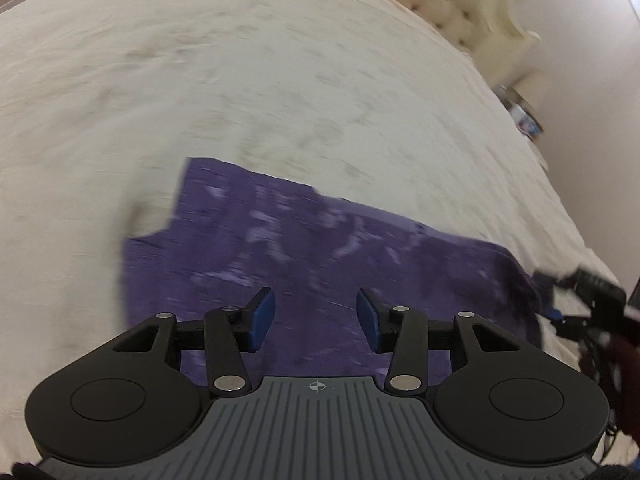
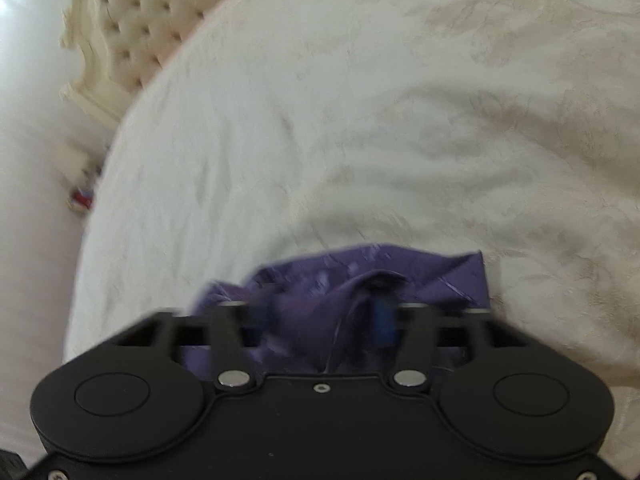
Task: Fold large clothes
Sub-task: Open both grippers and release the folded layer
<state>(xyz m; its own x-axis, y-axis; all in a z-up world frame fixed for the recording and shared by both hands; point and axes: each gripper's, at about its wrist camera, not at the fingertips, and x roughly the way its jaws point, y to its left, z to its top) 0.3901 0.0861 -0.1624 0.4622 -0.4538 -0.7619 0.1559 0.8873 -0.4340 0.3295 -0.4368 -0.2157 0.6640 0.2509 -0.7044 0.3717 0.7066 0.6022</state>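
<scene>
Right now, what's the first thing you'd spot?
The purple cloth, dark against the pale bed, lying near its close edge. The left claw hangs open just above it. On the right side the cloth bunches up in a fold between the right claw's open fingers.

Purple patterned cloth garment (image 1: 304,264), partly folded, lies flat on the cream bedspread (image 1: 200,80), close to its near edge. Far edge stepped, with a notched corner. In the right wrist view one end (image 2: 360,280) bunches into raised folds.
</scene>
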